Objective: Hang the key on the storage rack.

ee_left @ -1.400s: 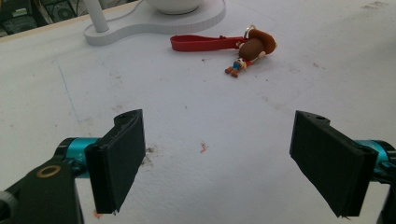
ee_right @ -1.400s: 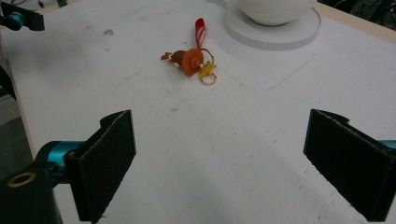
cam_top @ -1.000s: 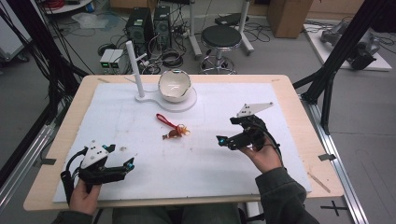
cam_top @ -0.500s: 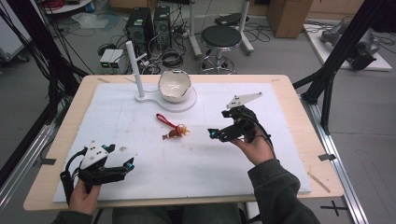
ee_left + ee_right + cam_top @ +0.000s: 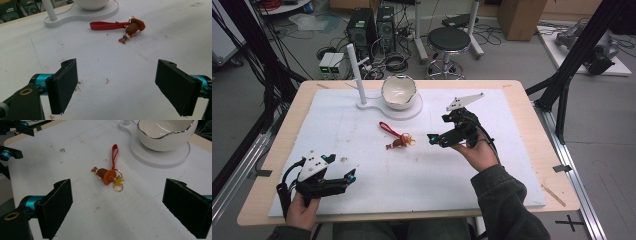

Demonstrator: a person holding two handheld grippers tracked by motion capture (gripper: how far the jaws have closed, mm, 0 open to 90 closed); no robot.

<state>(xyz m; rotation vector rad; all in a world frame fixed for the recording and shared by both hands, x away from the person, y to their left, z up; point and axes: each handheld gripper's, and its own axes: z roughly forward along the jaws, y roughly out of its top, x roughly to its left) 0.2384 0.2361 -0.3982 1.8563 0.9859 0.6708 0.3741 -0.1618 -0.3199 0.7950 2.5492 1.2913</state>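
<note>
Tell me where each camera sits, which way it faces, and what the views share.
High view: above the person's side, looking forward and down on the table; both forearms, the left gripper and right gripper show.
Left gripper view: on the left gripper, low over the mat, facing the keychain and bowl stand between open jaws.
Right gripper view: on the right gripper, aimed at the keychain and bowl; open jaws show.
Shared: all three show the keychain.

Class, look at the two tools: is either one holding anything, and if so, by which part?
Nothing is held. The right tool and left tool are both open, and the keychain lies untouched on the table.
</note>
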